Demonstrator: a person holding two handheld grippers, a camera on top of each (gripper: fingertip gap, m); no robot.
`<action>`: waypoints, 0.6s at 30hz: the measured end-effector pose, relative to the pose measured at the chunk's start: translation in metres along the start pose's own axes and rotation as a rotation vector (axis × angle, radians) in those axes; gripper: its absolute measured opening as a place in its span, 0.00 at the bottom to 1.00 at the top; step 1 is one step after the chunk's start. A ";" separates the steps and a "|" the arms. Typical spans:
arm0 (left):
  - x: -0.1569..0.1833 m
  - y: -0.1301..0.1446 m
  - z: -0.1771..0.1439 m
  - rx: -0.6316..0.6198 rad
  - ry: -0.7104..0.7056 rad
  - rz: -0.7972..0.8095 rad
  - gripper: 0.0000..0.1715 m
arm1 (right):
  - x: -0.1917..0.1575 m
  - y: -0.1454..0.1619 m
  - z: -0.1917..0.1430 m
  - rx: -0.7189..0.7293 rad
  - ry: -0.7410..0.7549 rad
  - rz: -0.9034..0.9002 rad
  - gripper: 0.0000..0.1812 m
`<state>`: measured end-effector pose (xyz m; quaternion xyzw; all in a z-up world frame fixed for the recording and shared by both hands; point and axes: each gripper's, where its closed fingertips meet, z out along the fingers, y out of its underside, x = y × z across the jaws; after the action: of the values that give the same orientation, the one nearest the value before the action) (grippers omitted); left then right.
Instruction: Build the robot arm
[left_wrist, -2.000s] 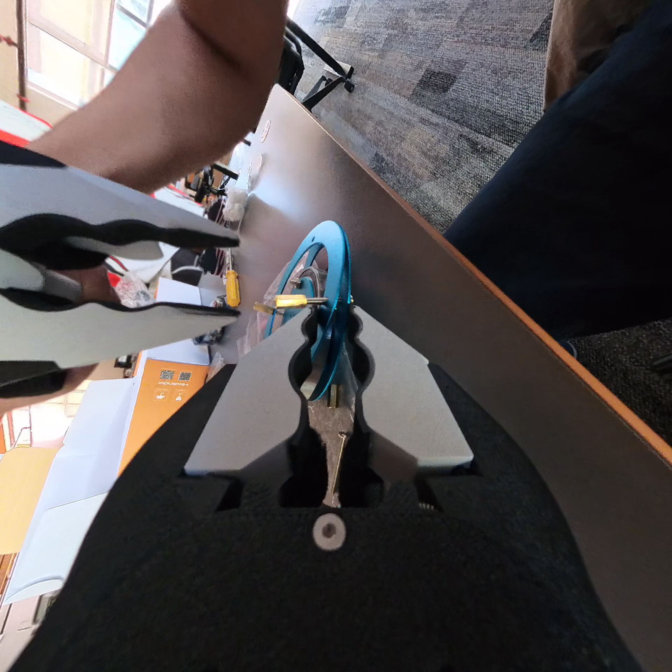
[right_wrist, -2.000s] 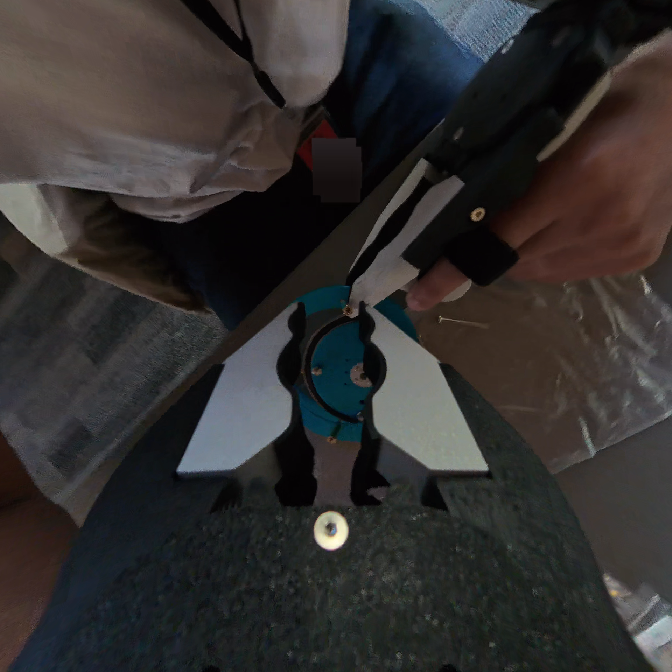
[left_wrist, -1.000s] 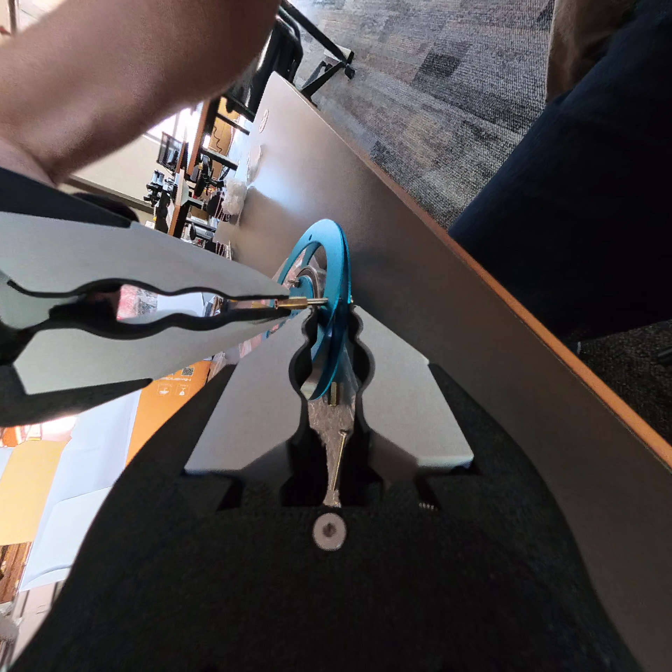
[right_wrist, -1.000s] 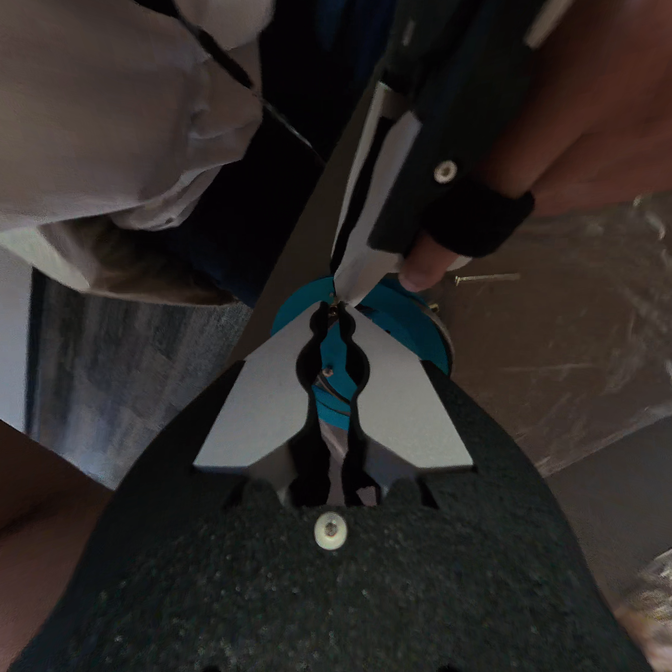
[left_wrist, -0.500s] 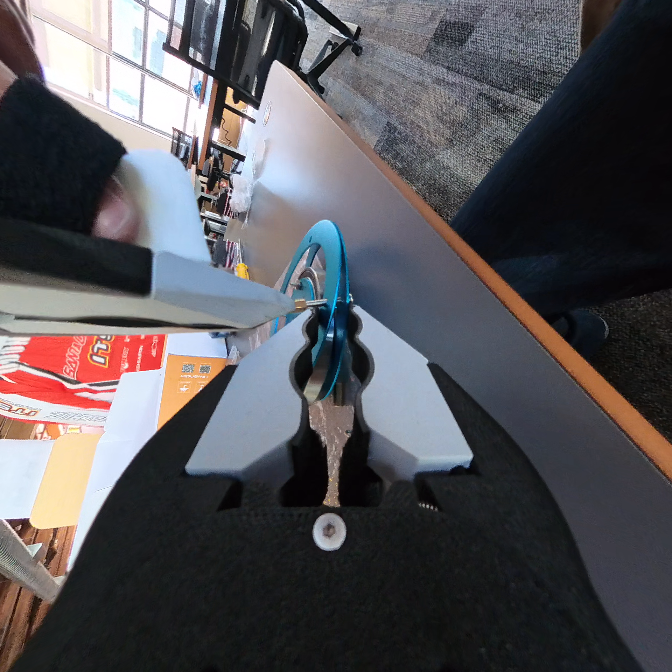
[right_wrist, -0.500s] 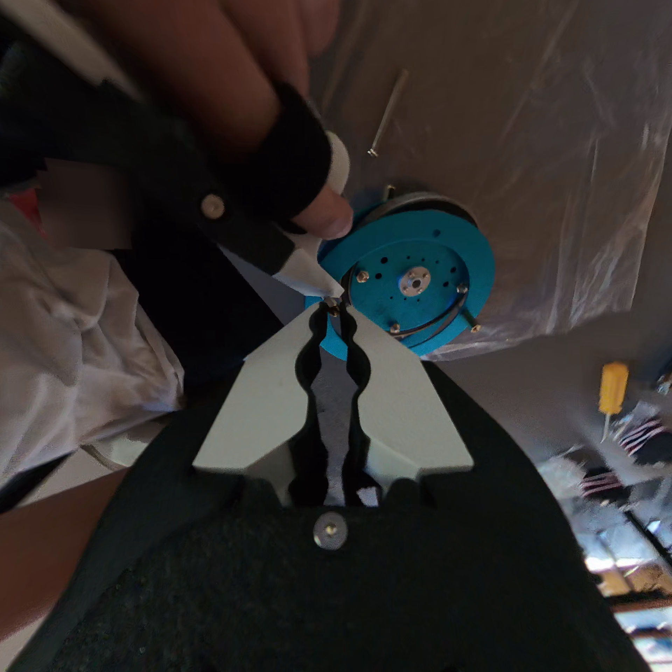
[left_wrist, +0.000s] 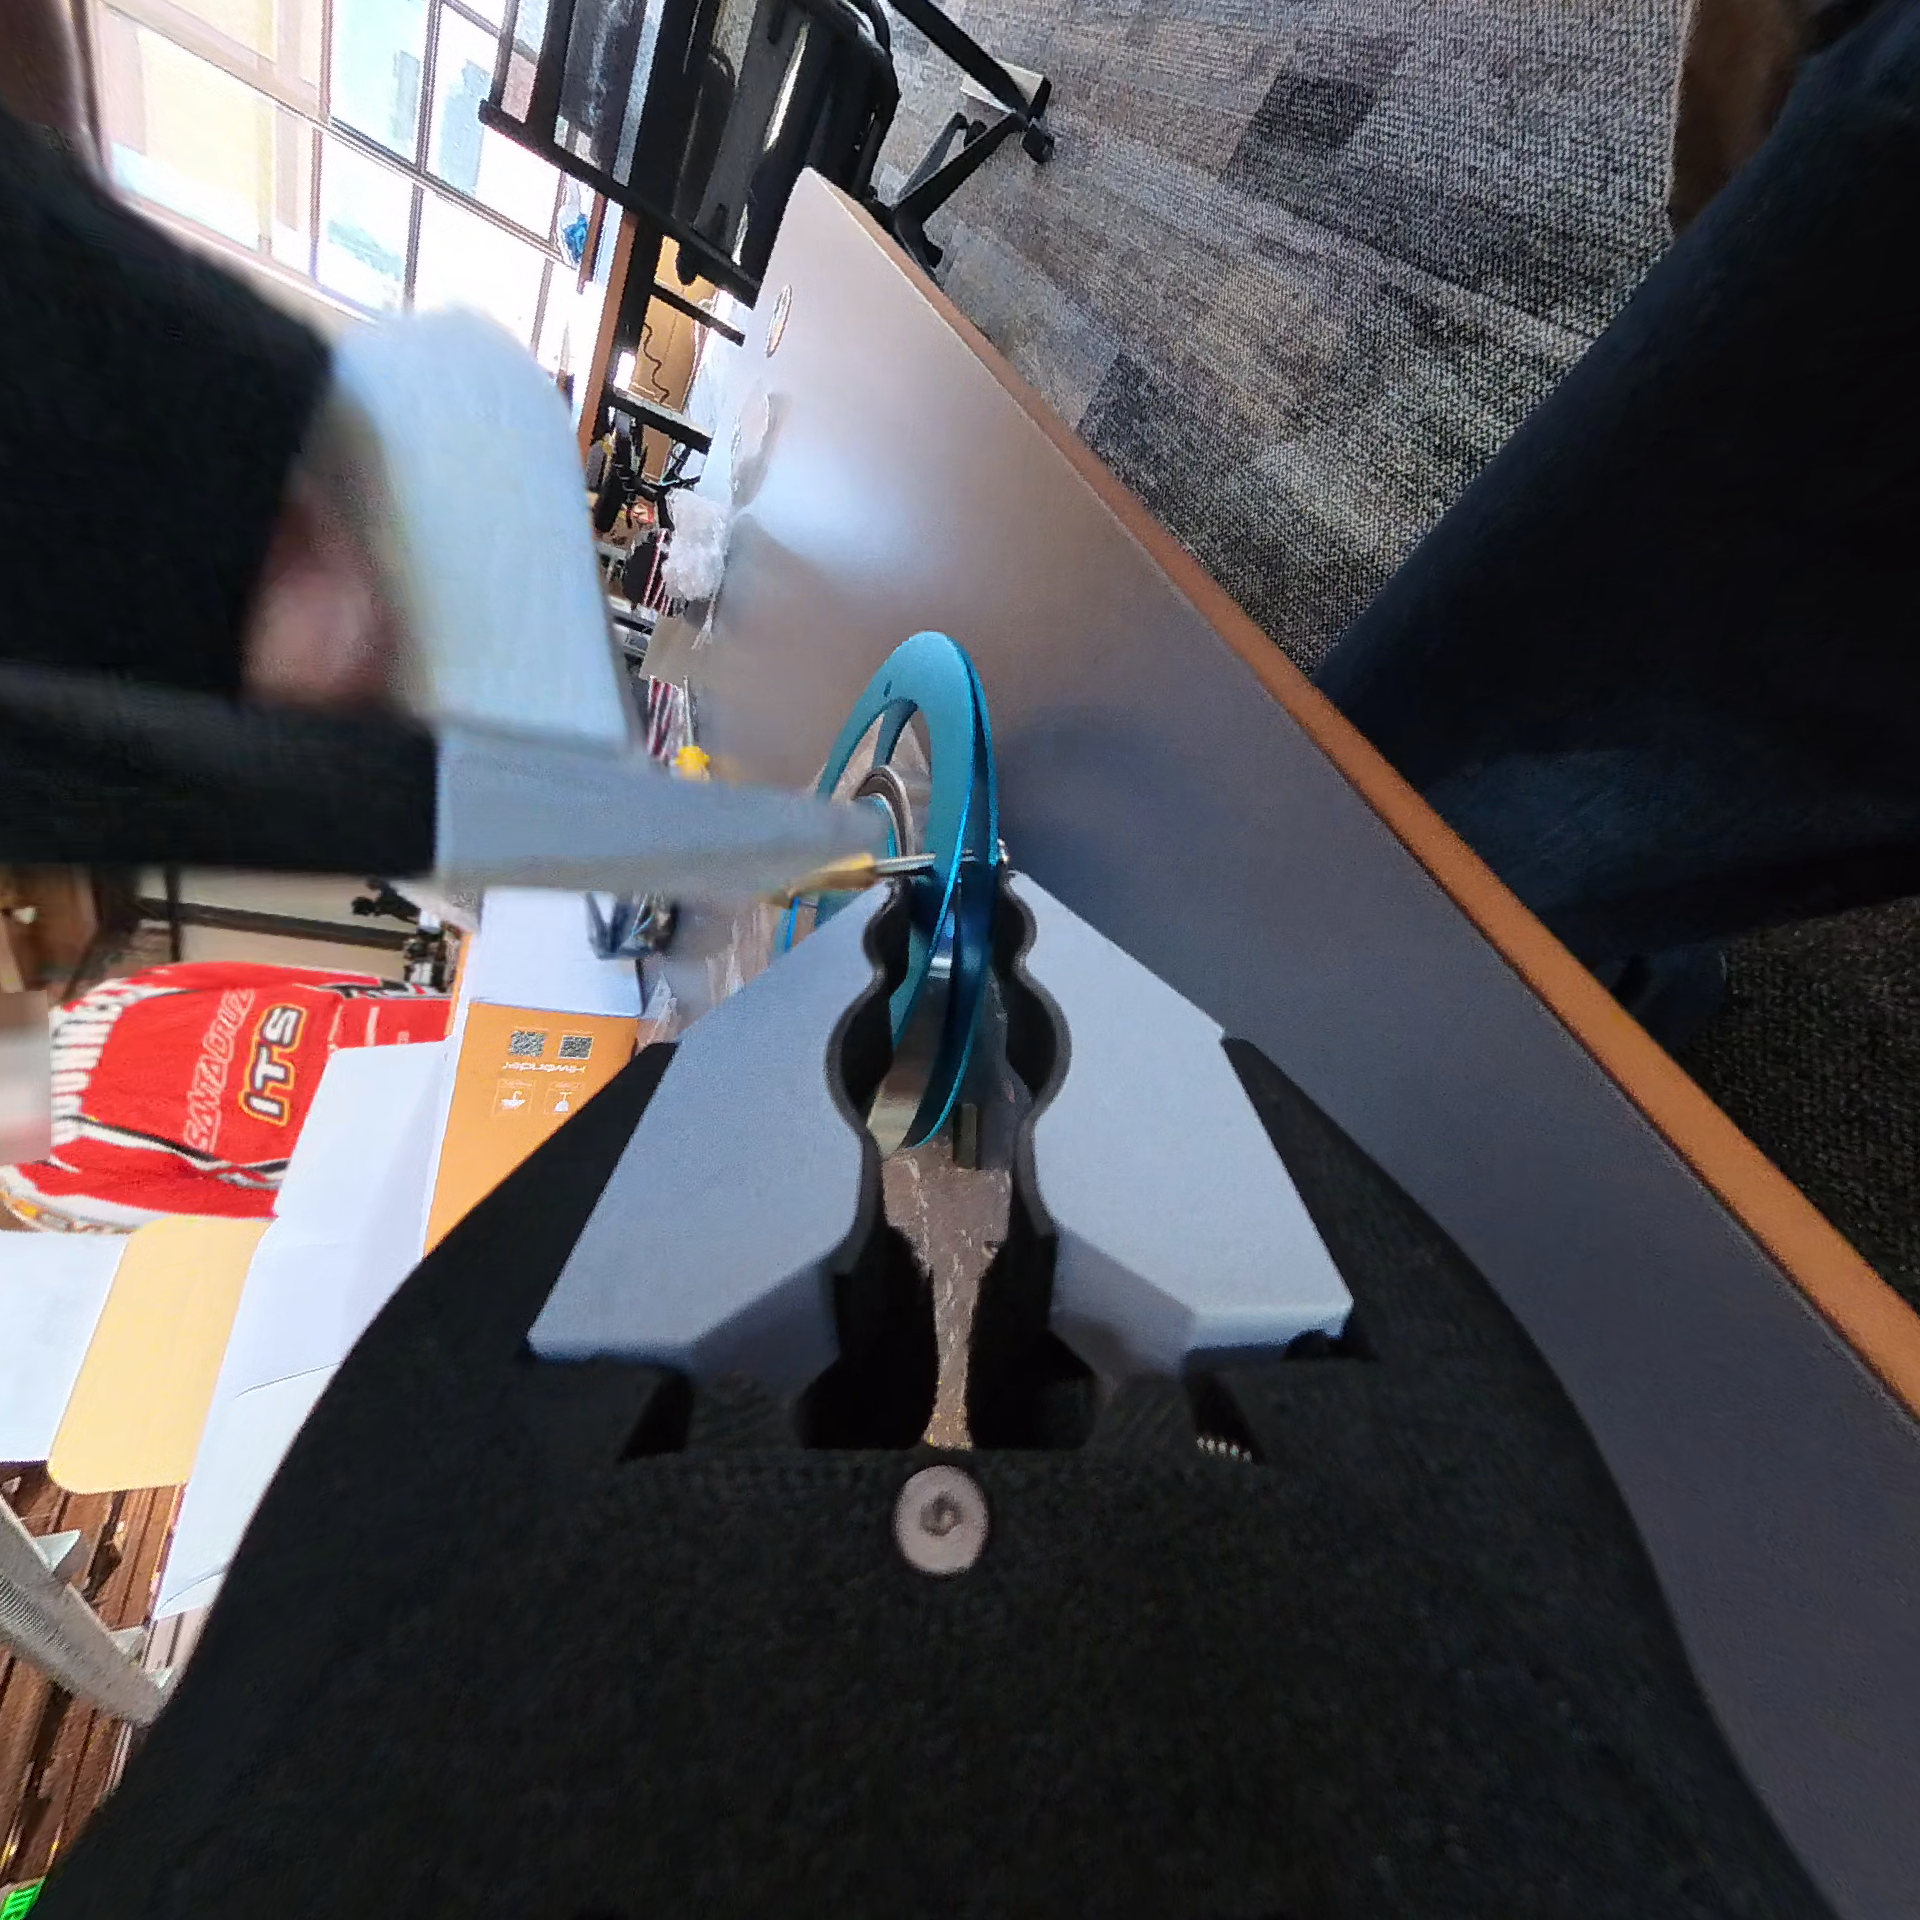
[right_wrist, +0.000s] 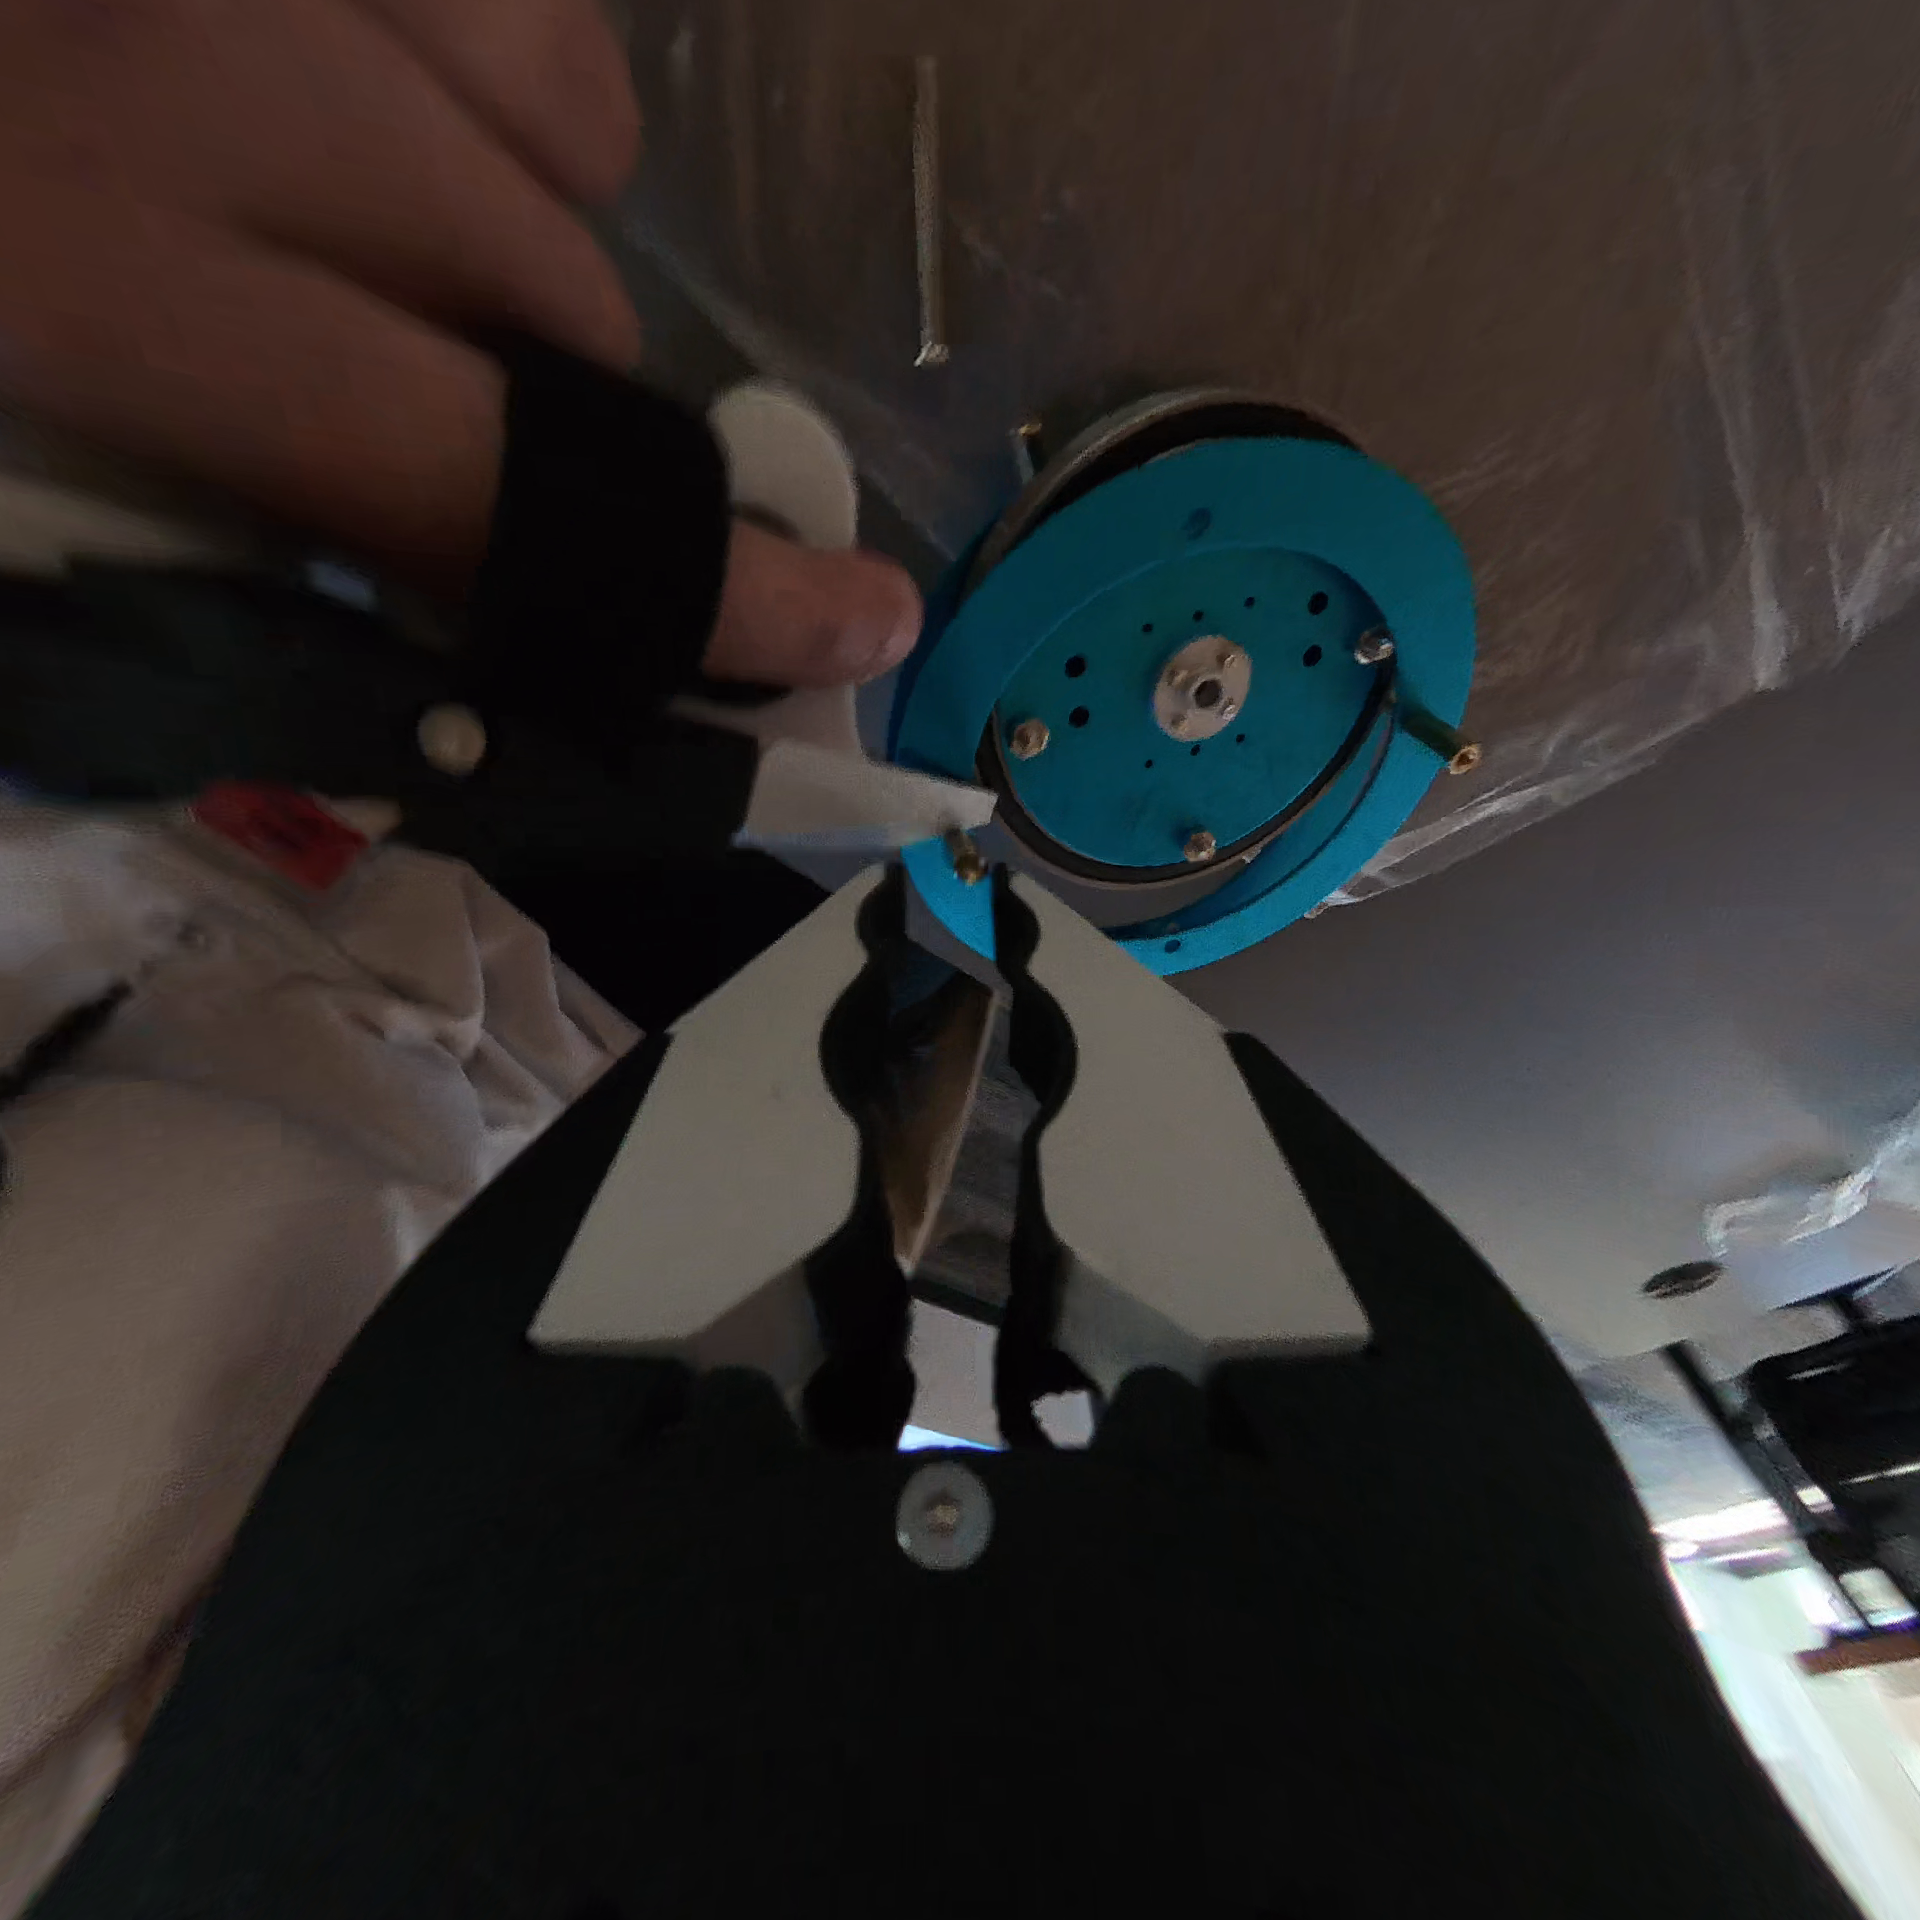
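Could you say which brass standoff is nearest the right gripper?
The rim standoff just off the right gripper; the others sit farther across the blue disc.

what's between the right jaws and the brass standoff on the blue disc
Nothing visible: the right gripper is shut on the brass standoff in the blue disc. The left gripper clamps the disc's rim beside it.

grey table (left_wrist: 1299, 935) with wooden edge; clear plastic sheet (right_wrist: 1558, 312); loose screw (right_wrist: 928, 208)
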<state>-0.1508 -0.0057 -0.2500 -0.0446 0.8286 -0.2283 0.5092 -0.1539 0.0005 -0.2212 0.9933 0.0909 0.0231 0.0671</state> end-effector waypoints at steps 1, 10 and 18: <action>0.000 0.000 0.000 0.001 0.000 0.001 0.09 | 0.001 0.007 0.000 -0.015 -0.006 -0.063 0.13; 0.002 0.001 -0.002 0.021 0.015 -0.010 0.09 | 0.007 0.016 -0.021 0.156 -0.171 -0.969 0.22; 0.002 0.002 -0.003 0.043 0.024 -0.029 0.09 | -0.005 0.002 -0.010 0.336 -0.402 -1.584 0.19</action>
<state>-0.1537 -0.0039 -0.2510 -0.0429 0.8289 -0.2538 0.4966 -0.1589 -0.0014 -0.2107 0.6174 0.7512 -0.2227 -0.0706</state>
